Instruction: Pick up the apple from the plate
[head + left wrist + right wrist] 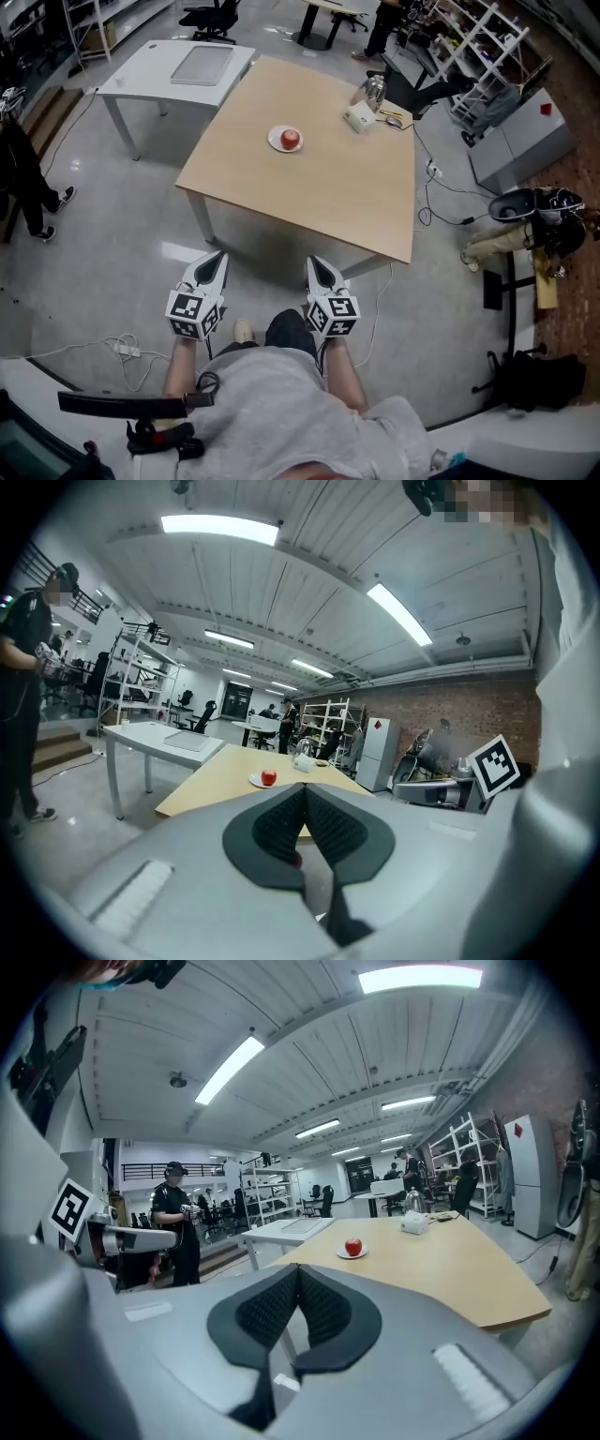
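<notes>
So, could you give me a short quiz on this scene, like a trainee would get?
1. True or false: the apple sits on a plate on the wooden table.
2. The left gripper and right gripper are: A) both shut and empty; B) both wide open; C) one holding the apple.
3. Short answer: is either gripper over the table?
Key: 1 true; 2 A; 3 no, both are short of its near edge.

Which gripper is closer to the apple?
Right, by a little. The right gripper is short of the table, nearly in line with the apple; the left gripper is farther off to the left.
</notes>
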{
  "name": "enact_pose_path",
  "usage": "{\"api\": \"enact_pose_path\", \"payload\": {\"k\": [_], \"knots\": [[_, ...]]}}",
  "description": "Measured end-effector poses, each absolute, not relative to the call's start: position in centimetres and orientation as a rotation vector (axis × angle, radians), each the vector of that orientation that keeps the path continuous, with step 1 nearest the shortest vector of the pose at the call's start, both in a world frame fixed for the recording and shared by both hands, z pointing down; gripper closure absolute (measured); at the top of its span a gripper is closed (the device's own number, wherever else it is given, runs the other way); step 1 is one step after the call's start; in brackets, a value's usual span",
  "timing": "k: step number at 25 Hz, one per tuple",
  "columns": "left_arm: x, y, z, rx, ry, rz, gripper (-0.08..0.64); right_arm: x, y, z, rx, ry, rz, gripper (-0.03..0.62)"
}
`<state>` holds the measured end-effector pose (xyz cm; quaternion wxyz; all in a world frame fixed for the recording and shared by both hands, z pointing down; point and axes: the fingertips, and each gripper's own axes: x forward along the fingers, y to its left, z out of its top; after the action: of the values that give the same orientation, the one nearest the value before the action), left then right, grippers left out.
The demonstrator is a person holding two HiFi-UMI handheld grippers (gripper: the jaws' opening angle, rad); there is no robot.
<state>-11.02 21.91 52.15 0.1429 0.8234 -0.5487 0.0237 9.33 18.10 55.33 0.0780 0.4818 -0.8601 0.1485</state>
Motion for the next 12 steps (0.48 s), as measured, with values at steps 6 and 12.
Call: {"api": "enact_pose_path", "payload": {"k": [6, 12], "knots": [[-12.5, 20.9, 52.9, 2.356, -1.583, 0.056, 0.541, 7.8, 16.9, 55.8, 1.424, -2.575, 0.438, 0.586], [-14.3, 18.0, 54.7, 2.336, -1.598, 0.071, 0.541, 5.7, 13.7, 57.5, 1.396, -2.586, 0.442, 0.586]]}}
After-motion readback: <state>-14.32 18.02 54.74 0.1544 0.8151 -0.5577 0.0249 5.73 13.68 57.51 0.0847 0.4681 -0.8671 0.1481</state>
